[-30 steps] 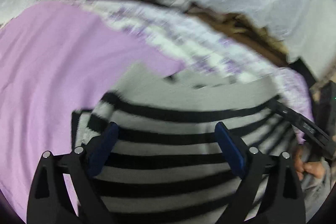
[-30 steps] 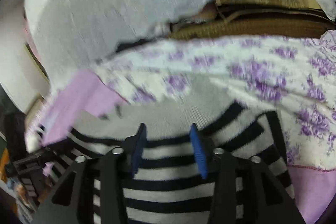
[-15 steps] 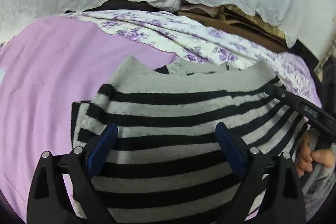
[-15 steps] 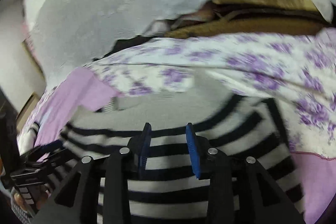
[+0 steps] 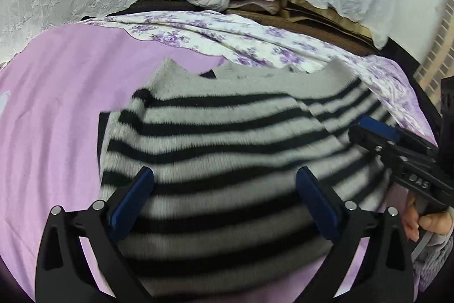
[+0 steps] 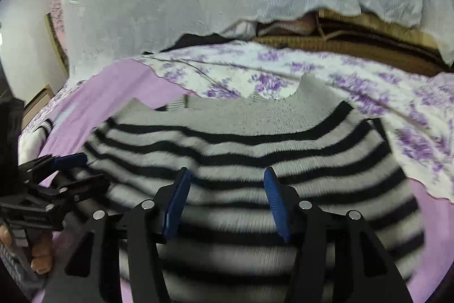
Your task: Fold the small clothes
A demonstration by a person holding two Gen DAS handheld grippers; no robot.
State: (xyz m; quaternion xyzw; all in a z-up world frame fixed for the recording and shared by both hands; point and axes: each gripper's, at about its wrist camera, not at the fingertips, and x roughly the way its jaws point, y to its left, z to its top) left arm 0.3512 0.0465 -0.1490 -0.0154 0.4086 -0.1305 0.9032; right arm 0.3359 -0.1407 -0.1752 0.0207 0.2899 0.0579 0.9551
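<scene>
Through my left wrist camera, my left gripper (image 5: 224,198) hangs wide open over the striped sweater (image 5: 227,138), now sharp on the purple sheet (image 5: 56,104). On the right, my right gripper (image 6: 224,200) has widened, empty, so regripping comes next.

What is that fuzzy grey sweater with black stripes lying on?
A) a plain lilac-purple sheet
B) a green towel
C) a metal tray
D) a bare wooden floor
A: the grey-and-black striped knit sweater lies spread on a plain lilac-purple sheet, which shows around its left side and lower edge, with a white cloth printed with purple flowers just beyond its neckline.
</scene>
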